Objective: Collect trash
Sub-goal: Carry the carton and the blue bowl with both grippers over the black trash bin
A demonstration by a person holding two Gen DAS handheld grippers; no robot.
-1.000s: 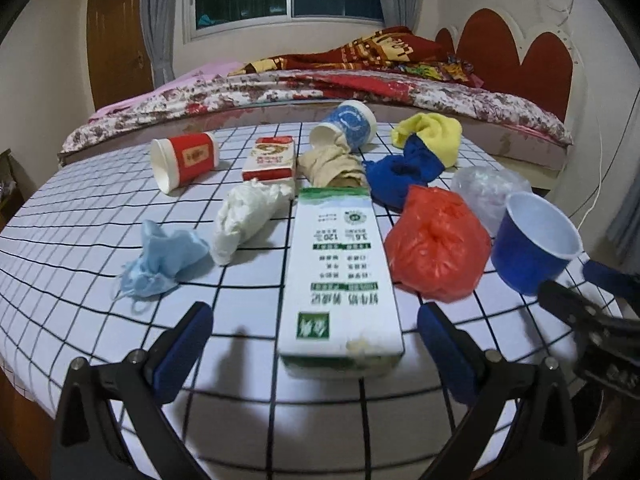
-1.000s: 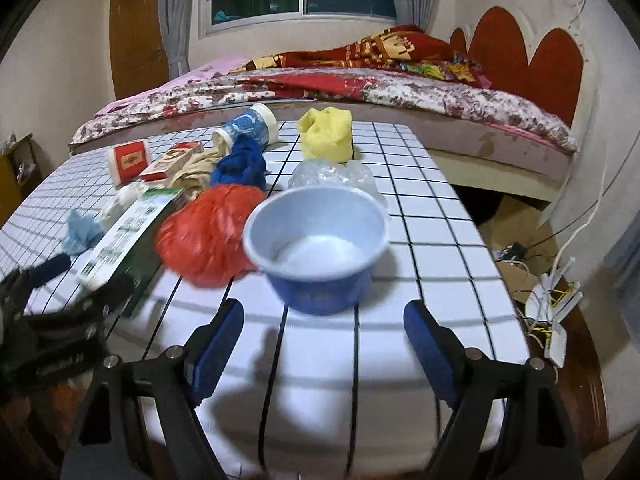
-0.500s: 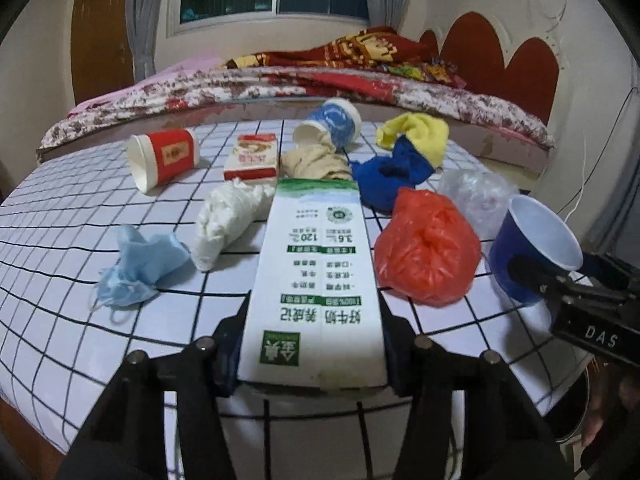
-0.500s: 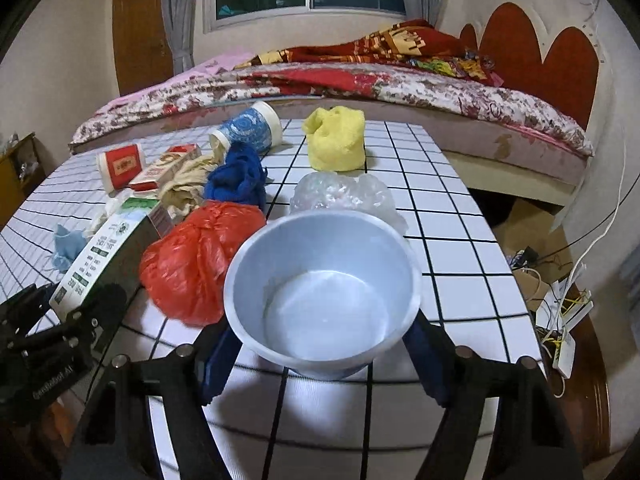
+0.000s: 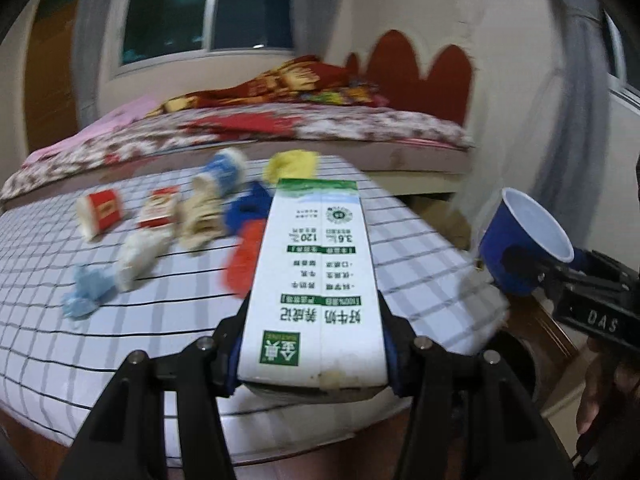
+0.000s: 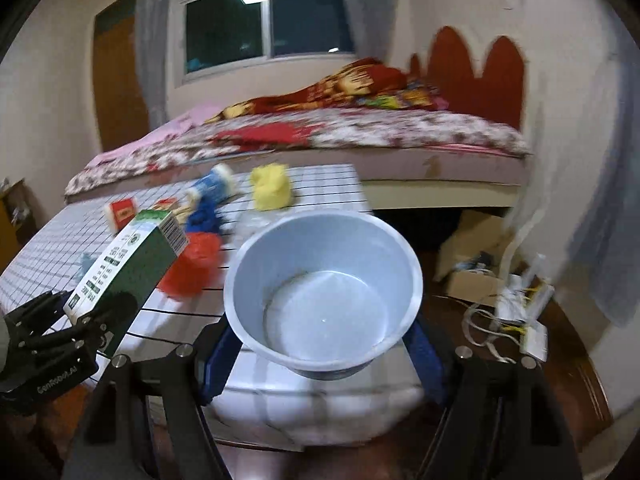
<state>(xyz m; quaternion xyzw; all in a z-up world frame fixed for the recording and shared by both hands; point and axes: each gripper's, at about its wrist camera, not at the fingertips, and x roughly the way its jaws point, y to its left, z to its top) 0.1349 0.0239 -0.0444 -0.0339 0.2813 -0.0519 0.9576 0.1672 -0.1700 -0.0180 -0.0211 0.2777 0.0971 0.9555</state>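
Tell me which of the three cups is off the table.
The plain blue cup, clamped in the right gripper. The red paper cup and blue patterned cup lie on the table.

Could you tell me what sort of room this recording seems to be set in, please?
Most likely a home bedroom: a bed with a floral quilt and a scalloped red headboard stands under a curtained window, just beyond a table in a white grid-patterned cloth strewn with rubbish.

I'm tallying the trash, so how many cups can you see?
3. The blue cup is in the right claw; the red paper cup and the blue patterned cup lie on the table. Others may be hidden.
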